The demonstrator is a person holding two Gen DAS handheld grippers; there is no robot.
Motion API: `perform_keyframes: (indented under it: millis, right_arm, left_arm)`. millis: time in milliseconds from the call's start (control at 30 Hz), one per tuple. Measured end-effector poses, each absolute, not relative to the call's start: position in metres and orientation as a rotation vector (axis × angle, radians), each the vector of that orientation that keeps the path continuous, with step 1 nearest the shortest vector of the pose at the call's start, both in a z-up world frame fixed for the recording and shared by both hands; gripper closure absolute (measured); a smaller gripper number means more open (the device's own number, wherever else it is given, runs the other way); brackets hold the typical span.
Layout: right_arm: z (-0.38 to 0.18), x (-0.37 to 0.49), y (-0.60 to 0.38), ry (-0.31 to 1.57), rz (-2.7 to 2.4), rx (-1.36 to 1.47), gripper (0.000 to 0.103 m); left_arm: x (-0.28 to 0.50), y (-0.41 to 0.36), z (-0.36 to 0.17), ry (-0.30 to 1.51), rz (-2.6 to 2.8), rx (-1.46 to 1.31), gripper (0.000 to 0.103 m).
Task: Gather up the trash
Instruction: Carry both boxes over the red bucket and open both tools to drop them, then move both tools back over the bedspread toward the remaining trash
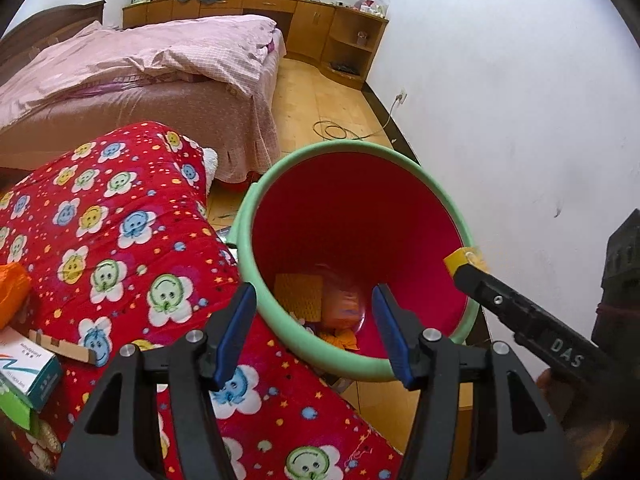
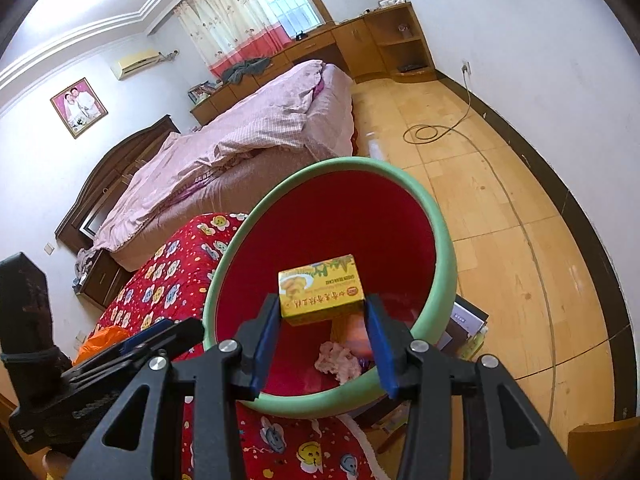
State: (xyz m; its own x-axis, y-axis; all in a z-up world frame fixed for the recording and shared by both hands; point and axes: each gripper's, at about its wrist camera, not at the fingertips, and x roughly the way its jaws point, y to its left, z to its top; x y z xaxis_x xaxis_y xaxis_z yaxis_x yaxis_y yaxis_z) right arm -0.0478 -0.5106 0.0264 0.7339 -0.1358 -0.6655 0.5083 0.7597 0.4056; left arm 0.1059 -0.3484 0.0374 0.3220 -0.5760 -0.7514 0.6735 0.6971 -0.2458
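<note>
The right gripper (image 2: 322,312) holds a yellow box (image 2: 321,290) between its 2 fingers, over the mouth of the red bin (image 2: 332,224). The left gripper (image 1: 314,330) gapes wide, empty, by the bin's green rim (image 1: 276,312) above the red quilt (image 1: 120,248).

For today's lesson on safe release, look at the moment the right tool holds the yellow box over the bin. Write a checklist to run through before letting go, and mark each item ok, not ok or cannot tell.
1. Yellow box gripped between the right tool fingers: ok.
2. Box above the bin opening, inside the green rim: ok in the right wrist view; in the left wrist view it sits near the rim, so cannot tell for sure.
3. Room left in the bin, only some trash at the bottom: ok.
4. Left tool open, empty and clear of the drop path: ok.
5. Bin stands steady beside the red blanket: cannot tell, its base is hidden.
</note>
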Motion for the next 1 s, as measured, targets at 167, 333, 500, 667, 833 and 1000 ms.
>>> perform_keyframes:
  millis: [167,333,500,667,833,1000]
  right_arm:
    - [0.025,-0.046,-0.505,0.673,-0.374,0.606,0.050]
    - [0.031,-0.049,-0.499,0.663,-0.363,0.603,0.049]
    - [0.041,-0.053,-0.487,0.643,-0.351,0.593,0.046]
    - [0.049,-0.054,-0.471,0.637,-0.329,0.579,0.042]
    - [0.055,-0.049,-0.450,0.643,-0.294,0.567,0.041]
    - [0.059,-0.044,-0.430,0.649,-0.257,0.545,0.040]
  left_arm:
    - [0.104,-0.333,0.044,0.932,-0.807,0.088,0.043]
    - [0.101,-0.315,0.051,0.926,-0.792,0.062,0.043]
    - [0.096,-0.291,0.061,0.911,-0.772,0.040,0.043]
    - [0.093,-0.261,0.068,0.898,-0.736,0.018,0.043]
    - [0.093,-0.229,0.074,0.875,-0.673,0.010,0.043]
    - [0.096,-0.196,0.075,0.867,-0.600,-0.016,0.043]
